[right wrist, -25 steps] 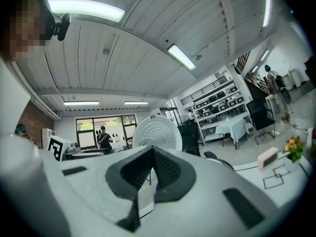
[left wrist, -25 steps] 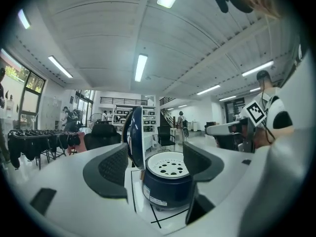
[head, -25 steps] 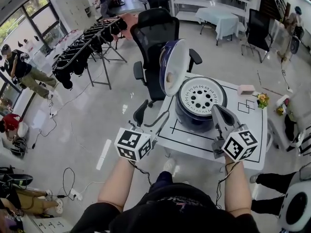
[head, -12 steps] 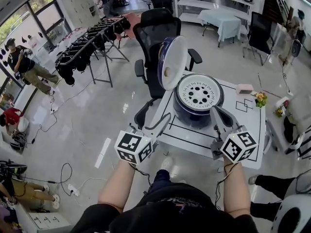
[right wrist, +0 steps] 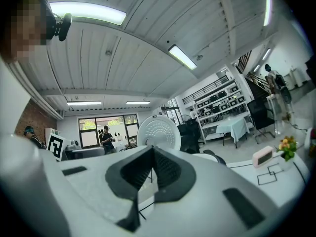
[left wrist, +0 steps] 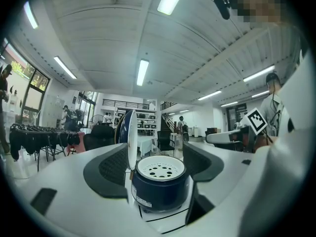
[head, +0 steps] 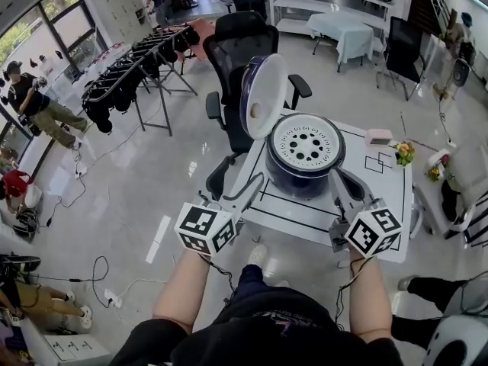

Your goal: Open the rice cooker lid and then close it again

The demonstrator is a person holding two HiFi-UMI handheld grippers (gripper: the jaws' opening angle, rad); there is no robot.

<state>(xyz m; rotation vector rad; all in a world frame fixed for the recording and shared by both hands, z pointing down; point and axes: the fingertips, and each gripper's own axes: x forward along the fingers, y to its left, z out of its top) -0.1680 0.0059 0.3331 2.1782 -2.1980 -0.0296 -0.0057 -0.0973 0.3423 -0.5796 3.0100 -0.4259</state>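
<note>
- Both grippers sit slightly farther back from the cooker (head: 303,178) than a second ago.
- The cooker stands on the table (head: 385,204), lid (head: 263,97) raised.
- Left gripper (head: 245,189) has its jaws apart and empty; right gripper (head: 339,180) is closed on nothing.

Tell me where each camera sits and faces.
Head view: person's head, steeply down at the dark blue round rice cooker; forearms, left tongs, right tongs show.
Left gripper view: on left tongs, level at the cooker; open jaws show.
Right gripper view: on right tongs, toward the raised round white-faced lid; shut jaws show.
Shared: all see that lid.
</note>
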